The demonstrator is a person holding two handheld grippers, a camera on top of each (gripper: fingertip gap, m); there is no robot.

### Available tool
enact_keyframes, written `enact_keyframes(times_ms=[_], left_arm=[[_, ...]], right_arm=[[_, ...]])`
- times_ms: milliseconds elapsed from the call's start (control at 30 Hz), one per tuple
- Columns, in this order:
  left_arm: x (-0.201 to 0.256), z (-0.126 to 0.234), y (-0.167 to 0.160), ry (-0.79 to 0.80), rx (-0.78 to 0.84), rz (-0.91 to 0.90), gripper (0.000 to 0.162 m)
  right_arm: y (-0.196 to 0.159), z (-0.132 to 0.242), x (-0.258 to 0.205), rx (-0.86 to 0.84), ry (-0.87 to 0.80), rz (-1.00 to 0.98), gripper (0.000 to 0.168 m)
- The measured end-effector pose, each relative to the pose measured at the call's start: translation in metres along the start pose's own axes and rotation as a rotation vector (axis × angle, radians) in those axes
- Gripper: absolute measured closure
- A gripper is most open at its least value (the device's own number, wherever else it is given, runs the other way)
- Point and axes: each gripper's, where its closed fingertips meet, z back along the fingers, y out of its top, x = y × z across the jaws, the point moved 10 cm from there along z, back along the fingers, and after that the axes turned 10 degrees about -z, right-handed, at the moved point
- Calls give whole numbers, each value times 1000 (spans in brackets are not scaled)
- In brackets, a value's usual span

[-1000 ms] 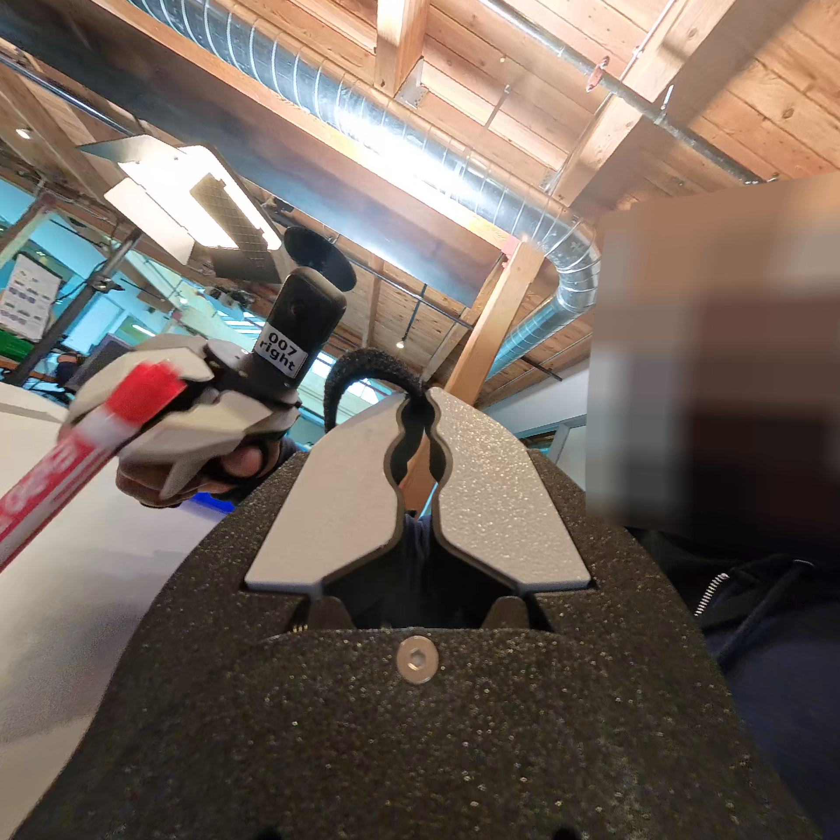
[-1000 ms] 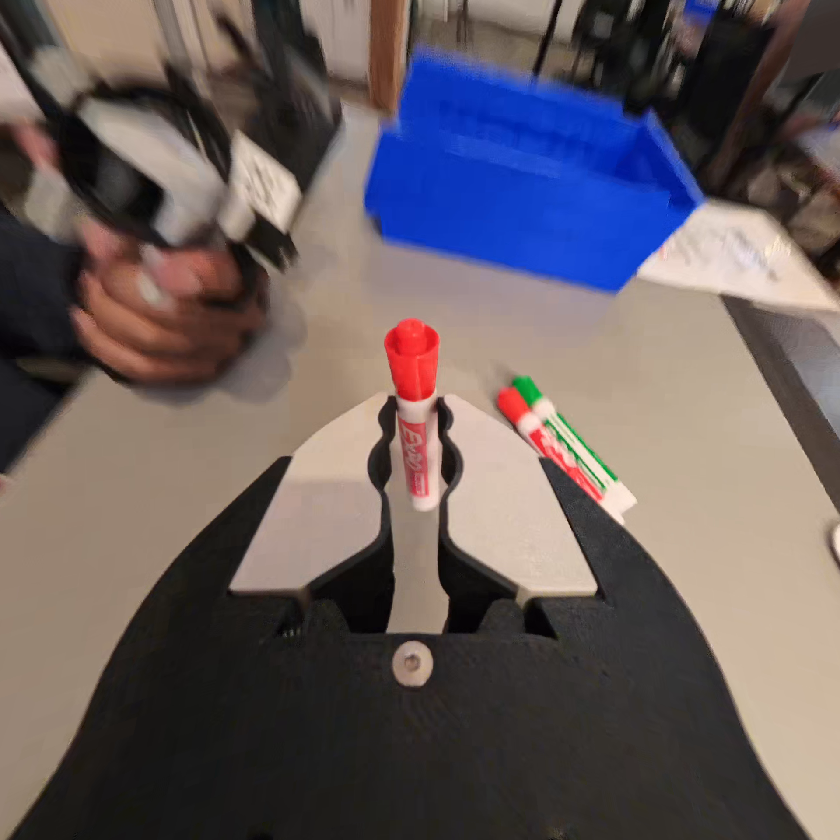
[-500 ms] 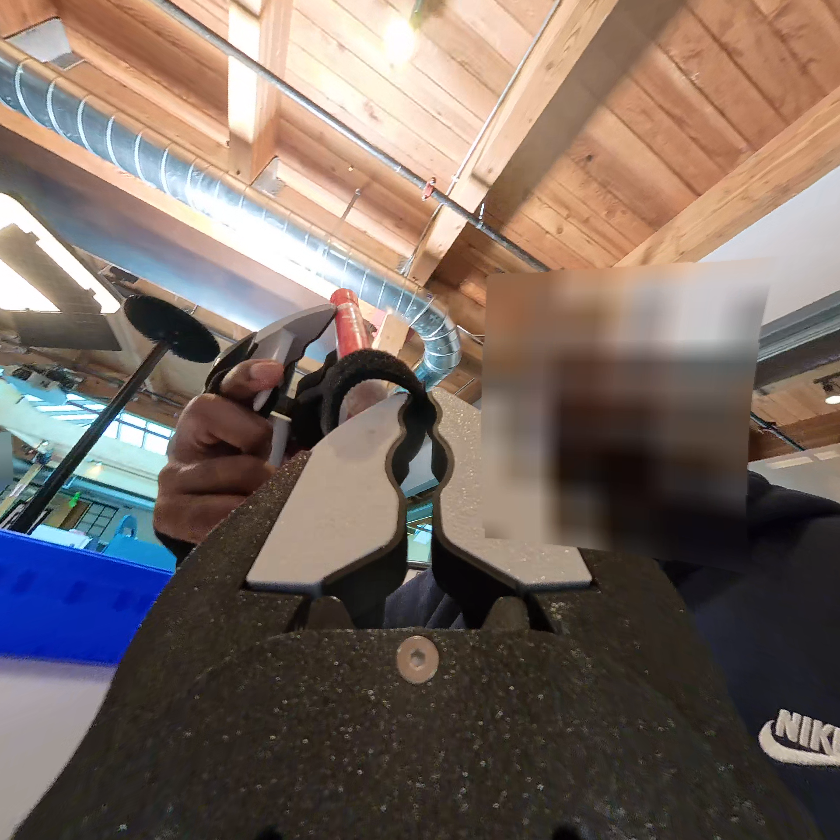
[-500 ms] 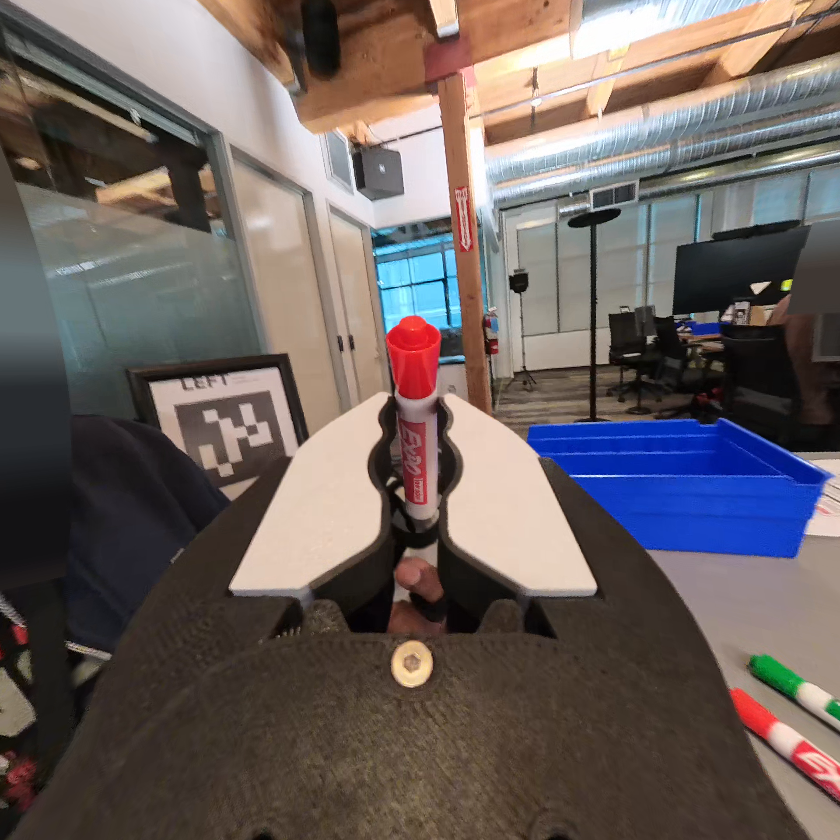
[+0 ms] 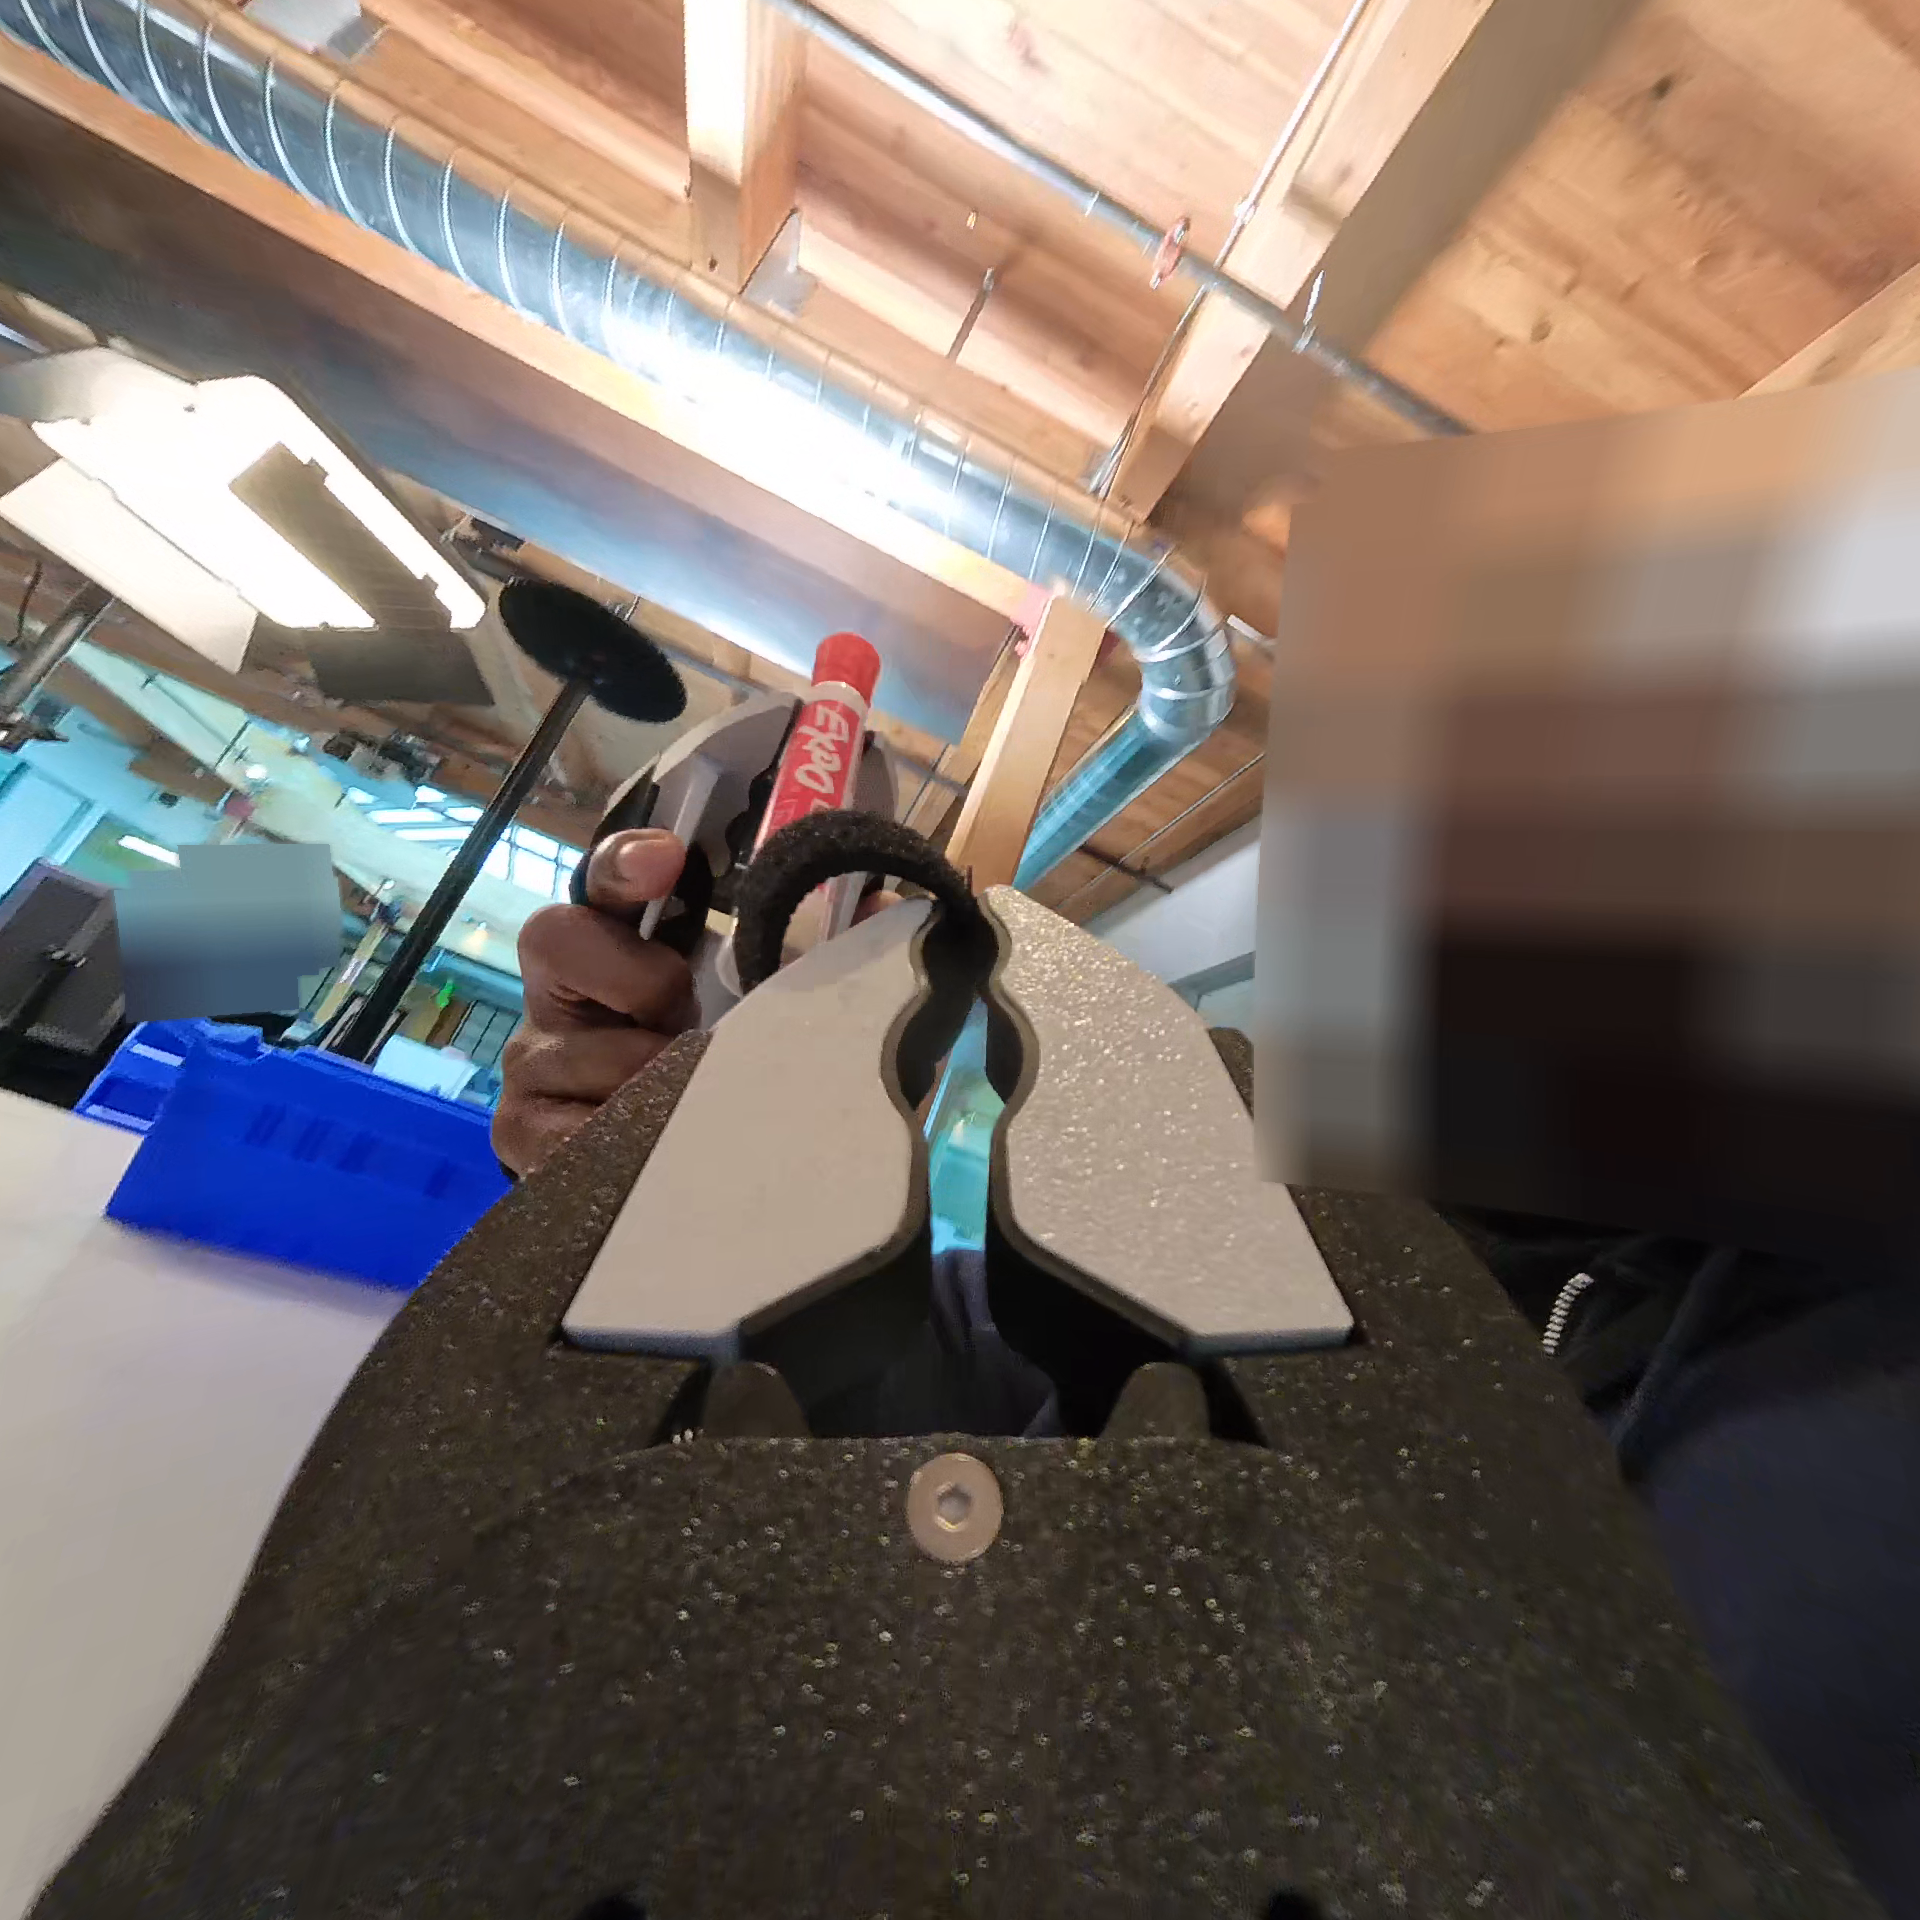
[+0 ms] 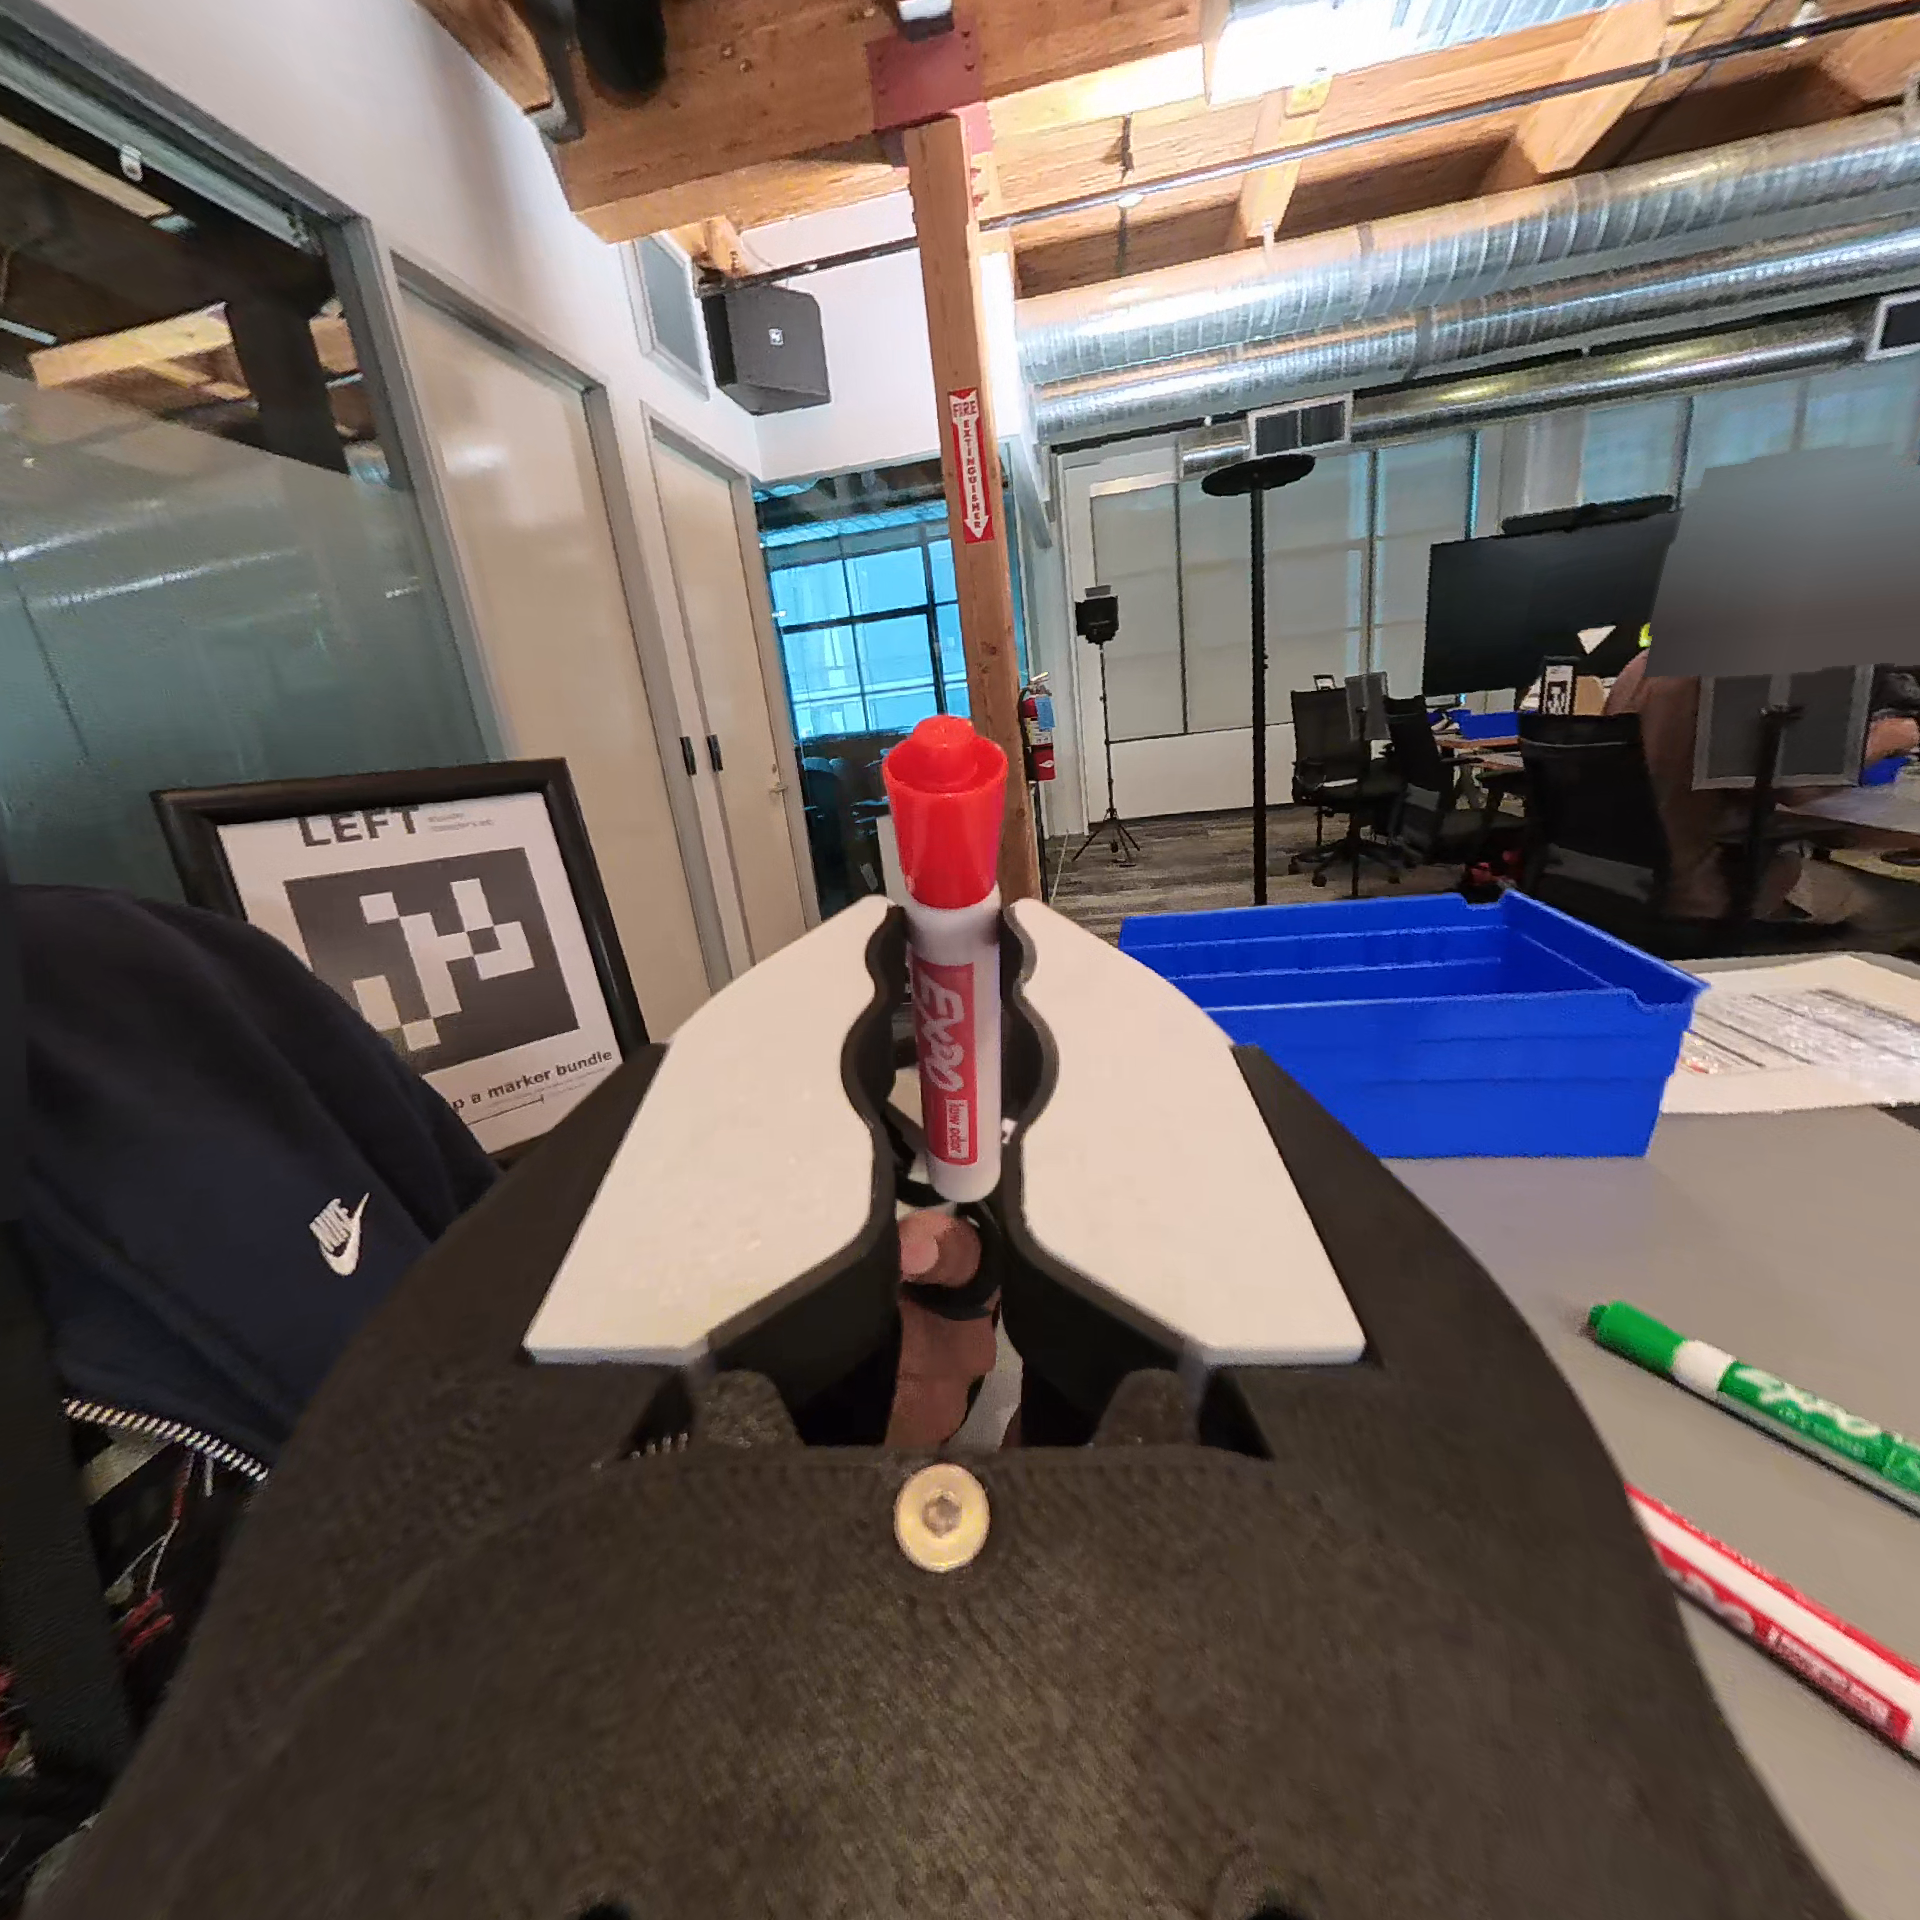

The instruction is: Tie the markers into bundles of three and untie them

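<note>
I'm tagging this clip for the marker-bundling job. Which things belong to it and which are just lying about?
Job:
right gripper gripping red marker
left gripper pinching black band
green marker
second red marker

Lying about:
blue bin
framed sign
papers

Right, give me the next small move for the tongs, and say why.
Probably ease the right tongs down so the red marker slides further through the band. The left tongs pinch the band open as a loop, and the marker's lower end seems just inside it. Two more markers lie on the table.
</note>
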Motion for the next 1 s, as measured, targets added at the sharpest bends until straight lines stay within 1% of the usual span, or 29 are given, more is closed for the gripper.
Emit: enact_keyframes(times_ms=[167, 267, 400, 467, 567, 800, 900, 1000], left_arm=[[-4, -1, -2, 87, -119, -19, 158], [-8, 3, 0, 191, -217, -56, 158], [-16, 6, -1, 371, -419, -106, 158], [-18, 4, -3, 422, -525, -132, 158], [-20, 0, -7, 502, -694, -219, 158], [-22, -5, -11, 567, -854, -294, 158], [-25, -5, -12, 602, -903, -302, 158], [-32, -2, -13, 680, -976, -300, 158]], right_arm=[[-8, 16, 8, 29, -36, -37, 152], [-11, 27, 15, -7, -83, -57, 152], [-32, 43, 43, -229, -267, -224, 152], [-47, 49, 57, -350, -369, -302, 152], [-63, 50, 68, -481, -445, -371, 152], [-90, 47, 77, -668, -500, -463, 152], [-97, 48, 80, -729, -548, -438, 152], [-101, 49, 81, -808, -592, -382, 152]])
